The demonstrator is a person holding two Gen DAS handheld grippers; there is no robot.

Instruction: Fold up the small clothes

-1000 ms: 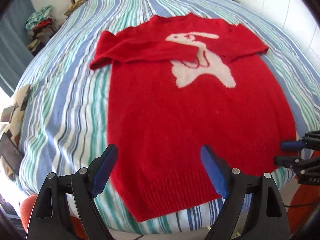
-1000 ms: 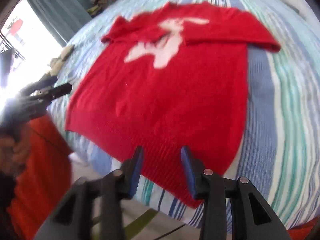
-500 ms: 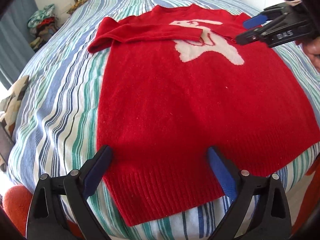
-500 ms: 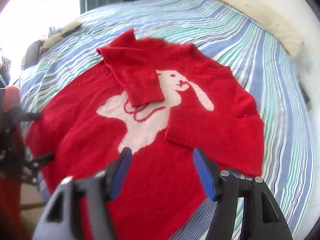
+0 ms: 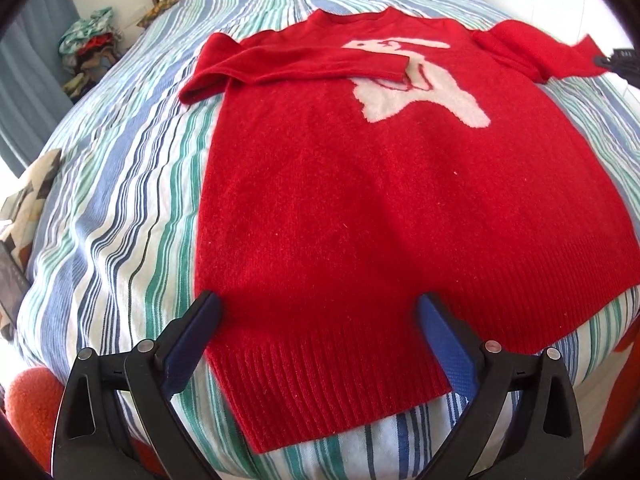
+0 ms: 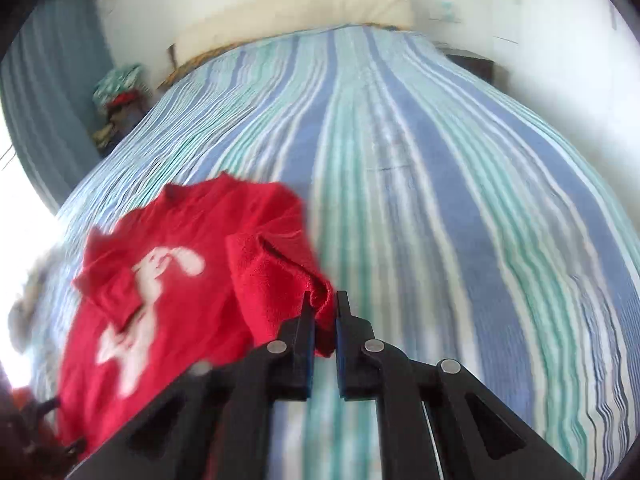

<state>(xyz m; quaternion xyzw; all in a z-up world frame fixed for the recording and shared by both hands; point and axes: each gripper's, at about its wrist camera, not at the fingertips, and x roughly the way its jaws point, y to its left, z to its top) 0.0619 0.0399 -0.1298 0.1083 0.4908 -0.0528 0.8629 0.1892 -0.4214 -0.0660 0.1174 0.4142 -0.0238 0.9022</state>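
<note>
A red sweater with a white rabbit motif lies face up on the striped bed. Its left sleeve is folded across the chest. My left gripper hovers open just over the ribbed hem, its blue pads wide apart with nothing gripped. My right gripper is shut on the cuff of the right sleeve, which is lifted off the bed beside the sweater body. In the left wrist view that sleeve stretches toward the right gripper at the frame's right edge.
The blue, green and white striped bedcover spreads all around the sweater. A heap of clothes sits beyond the far left corner. A patterned cushion lies at the left edge and a dark bedside cabinet at the far right.
My right gripper left the hem, swept up to the right sleeve, closed on its cuff and drew it outward. The left gripper opened a little wider and dipped toward the hem.
</note>
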